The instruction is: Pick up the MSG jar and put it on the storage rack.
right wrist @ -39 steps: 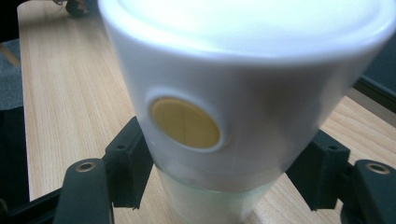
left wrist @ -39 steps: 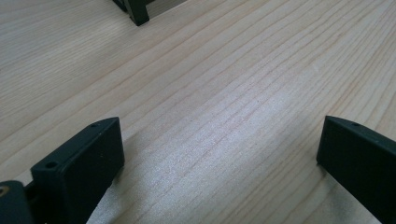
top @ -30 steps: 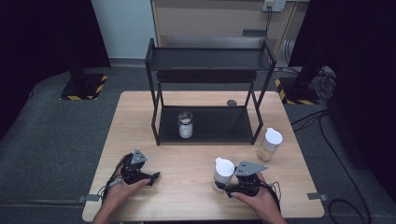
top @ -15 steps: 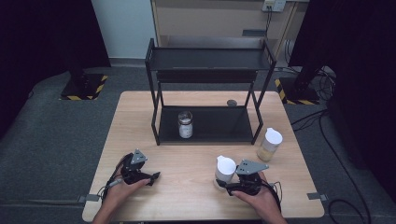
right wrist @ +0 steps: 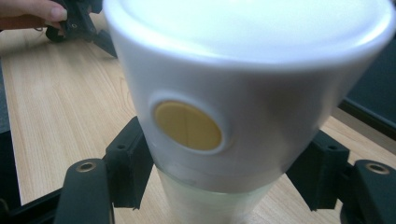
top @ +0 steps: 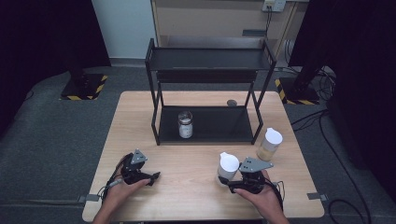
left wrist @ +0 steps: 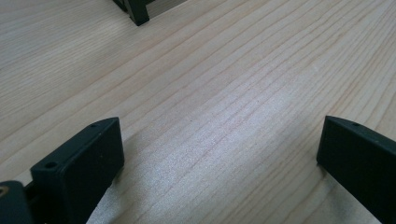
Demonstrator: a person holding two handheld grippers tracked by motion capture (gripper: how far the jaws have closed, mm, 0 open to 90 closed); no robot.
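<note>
My right gripper [top: 233, 179] is shut on a white-lidded jar [top: 227, 165] near the table's front right. In the right gripper view the jar [right wrist: 243, 93] looms close between the two black jaws, with a round yellow spot on its lid's side. My left gripper [top: 154, 176] lies at the front left, held by a hand. In the left gripper view the left gripper [left wrist: 219, 154] stands open over bare wood, with nothing between its jaws. A second white-lidded jar [top: 270, 143] with yellowish contents stands to the right of the rack's front leg.
A black two-tier rack [top: 205, 77] stands at the middle back of the wooden table [top: 140, 116]. A glass jar [top: 185, 124] sits on its lower shelf. A small dark round thing [top: 231, 102] lies behind the rack's right side.
My right gripper and its jar have shifted slightly to the right and away from the front edge. The left gripper has stayed put.
</note>
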